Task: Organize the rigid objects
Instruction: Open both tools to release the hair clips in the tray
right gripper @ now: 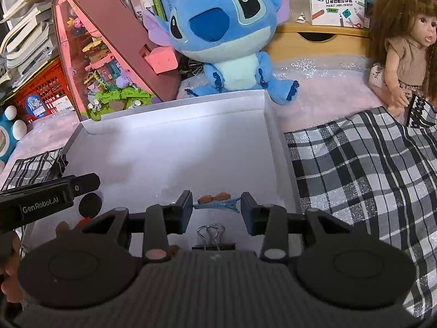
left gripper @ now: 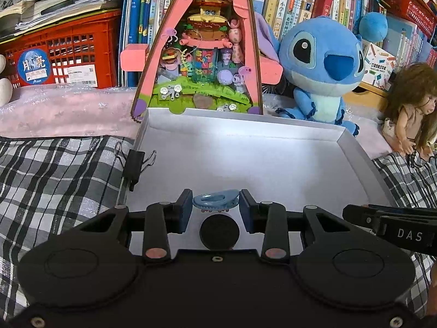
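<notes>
Now my left gripper (left gripper: 215, 207) clamps a blue plastic claw hair clip (left gripper: 215, 200); my right gripper (right gripper: 216, 207) pinches a slim blue hair clip (right gripper: 217, 205), with the white cardboard tray's (right gripper: 174, 117) far wall at twelve o'clock.

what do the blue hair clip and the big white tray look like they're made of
Blue hair clip: most likely moulded plastic, slightly glossy; uniform colour, rounded edges, small teeth.
White tray: probably matte cardboard; thin walls with folded corners, no shine.
</notes>
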Available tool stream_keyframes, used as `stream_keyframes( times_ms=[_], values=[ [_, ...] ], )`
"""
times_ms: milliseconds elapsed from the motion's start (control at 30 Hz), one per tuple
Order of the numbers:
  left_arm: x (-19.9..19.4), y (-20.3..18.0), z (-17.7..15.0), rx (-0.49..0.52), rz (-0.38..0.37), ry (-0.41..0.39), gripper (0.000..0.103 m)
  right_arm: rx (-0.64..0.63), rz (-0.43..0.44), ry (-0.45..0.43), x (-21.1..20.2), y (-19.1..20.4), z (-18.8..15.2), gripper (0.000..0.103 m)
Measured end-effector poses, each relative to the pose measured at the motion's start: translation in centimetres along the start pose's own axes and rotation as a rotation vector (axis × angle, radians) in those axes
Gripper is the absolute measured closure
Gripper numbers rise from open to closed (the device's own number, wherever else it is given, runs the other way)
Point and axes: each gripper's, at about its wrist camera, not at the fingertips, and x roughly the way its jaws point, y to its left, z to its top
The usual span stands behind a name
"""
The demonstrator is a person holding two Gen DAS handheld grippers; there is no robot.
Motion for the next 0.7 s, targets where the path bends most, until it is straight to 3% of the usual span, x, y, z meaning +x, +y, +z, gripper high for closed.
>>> stream_keyframes(
  times_ms=[533,700],
  values=[
    [0.48,0.09,-0.46,0.008,0.001,0.013,0.068,0.001,0.002,0.013,0.37,-0.24,-0.33,0.055],
    [-0.15,0.15,-0.49,-0.002,-0.006,0.013,0.054,0.006,0.023,-0.003,0.0,-0.4,-0.35,0.041]
  ],
)
